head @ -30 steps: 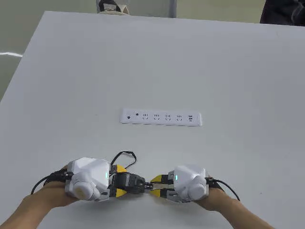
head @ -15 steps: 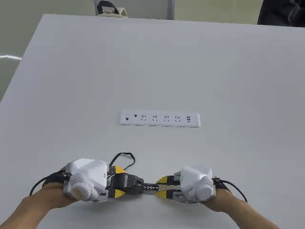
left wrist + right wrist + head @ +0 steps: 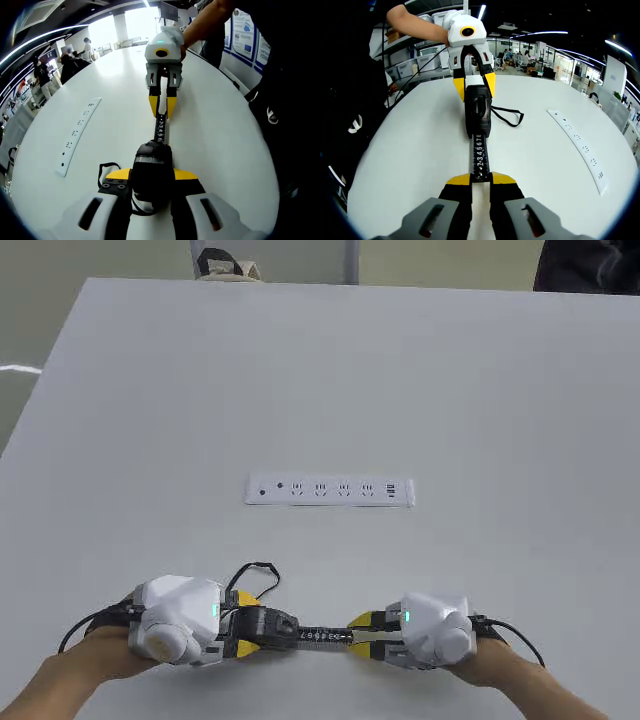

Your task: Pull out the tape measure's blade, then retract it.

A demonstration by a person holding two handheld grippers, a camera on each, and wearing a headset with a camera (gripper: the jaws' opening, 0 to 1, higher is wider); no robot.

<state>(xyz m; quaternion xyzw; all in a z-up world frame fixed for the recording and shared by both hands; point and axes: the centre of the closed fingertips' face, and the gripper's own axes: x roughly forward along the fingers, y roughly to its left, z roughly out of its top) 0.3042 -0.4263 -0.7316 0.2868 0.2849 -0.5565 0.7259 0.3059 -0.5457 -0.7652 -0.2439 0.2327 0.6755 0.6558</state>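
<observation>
A black tape measure (image 3: 266, 626) (image 3: 152, 167) (image 3: 478, 114) lies on the white table near its front edge, held between the yellow-tipped jaws of my left gripper (image 3: 243, 625) (image 3: 152, 175). Its black blade (image 3: 322, 636) (image 3: 160, 125) (image 3: 479, 155), marked with white numbers, runs a short way to the right. My right gripper (image 3: 358, 634) (image 3: 480, 177) is shut on the blade's end. A black wrist strap (image 3: 255, 571) (image 3: 507, 116) loops from the case onto the table.
A white power strip (image 3: 329, 490) (image 3: 77, 132) (image 3: 580, 145) lies flat in the middle of the table (image 3: 320, 390), beyond the grippers. A chair base (image 3: 225, 262) stands past the table's far edge.
My right gripper has moved to the right, away from the case, and the blade has come out between them. The left gripper and the case have stayed put.
</observation>
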